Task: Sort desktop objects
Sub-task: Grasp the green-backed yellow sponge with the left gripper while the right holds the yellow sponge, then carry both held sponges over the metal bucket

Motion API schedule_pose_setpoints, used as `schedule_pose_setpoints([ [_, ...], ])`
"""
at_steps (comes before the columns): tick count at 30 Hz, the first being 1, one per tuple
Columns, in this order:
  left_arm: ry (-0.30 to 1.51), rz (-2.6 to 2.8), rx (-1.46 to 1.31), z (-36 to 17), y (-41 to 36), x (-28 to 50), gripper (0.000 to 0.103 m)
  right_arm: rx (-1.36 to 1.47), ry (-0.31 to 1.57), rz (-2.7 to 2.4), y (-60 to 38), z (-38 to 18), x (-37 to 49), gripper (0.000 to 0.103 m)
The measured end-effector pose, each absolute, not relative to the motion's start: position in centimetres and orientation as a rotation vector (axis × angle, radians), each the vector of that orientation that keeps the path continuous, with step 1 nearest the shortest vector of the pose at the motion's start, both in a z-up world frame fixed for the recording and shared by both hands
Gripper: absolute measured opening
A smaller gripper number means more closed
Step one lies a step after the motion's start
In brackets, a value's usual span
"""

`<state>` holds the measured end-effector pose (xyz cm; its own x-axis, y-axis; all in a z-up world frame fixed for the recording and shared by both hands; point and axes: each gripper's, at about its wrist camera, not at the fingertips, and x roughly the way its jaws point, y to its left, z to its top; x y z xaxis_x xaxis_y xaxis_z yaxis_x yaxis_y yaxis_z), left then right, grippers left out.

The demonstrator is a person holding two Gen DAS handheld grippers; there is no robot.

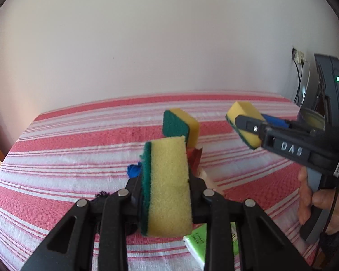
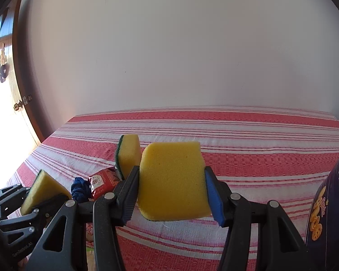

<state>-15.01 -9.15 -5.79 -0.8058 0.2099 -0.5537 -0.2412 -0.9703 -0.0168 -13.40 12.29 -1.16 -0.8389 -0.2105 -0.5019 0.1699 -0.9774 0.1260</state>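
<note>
Left gripper [image 1: 167, 194] jaws clamp one sponge [image 1: 169, 185], right gripper [image 2: 171, 194] jaws another [image 2: 173, 180], both angled downward

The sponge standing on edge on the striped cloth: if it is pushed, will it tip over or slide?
The standing sponge would probably tip: it stands on a narrow edge, leaning on a red packet. It looks light and soft, like the sponge squeezed in the left gripper. The woven cloth likely resists sliding.

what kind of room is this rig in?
Probably a home room, not a lab: a table under a red-and-white striped woven cloth against a plain white wall, a wooden door with a brass handle, and a wall socket with plugged cables.
</note>
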Motion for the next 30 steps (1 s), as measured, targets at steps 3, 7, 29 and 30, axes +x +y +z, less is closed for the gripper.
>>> schedule_pose_setpoints([
  [3,0.01,2.833,-0.695,-4.5,-8.6,-14.3,0.027,0.653,-0.04,-2.9,11.8,-0.3,-12.1,0.057],
  [7,-0.052,2.919,-0.574,-4.3,-7.7,-14.0,0.027,0.459,-0.01,-2.927,11.5,0.8,-10.0,0.057],
  [29,0.041,3.082,-0.545,-5.5,-5.1,-13.4,0.027,0.352,-0.048,-3.039,13.3,1.0,-6.5,0.057],
  [30,0.044,3.079,-0.554,-5.6,-5.1,-13.5,0.027,0.354,-0.06,-3.046,13.5,1.0,-6.5,0.057],
])
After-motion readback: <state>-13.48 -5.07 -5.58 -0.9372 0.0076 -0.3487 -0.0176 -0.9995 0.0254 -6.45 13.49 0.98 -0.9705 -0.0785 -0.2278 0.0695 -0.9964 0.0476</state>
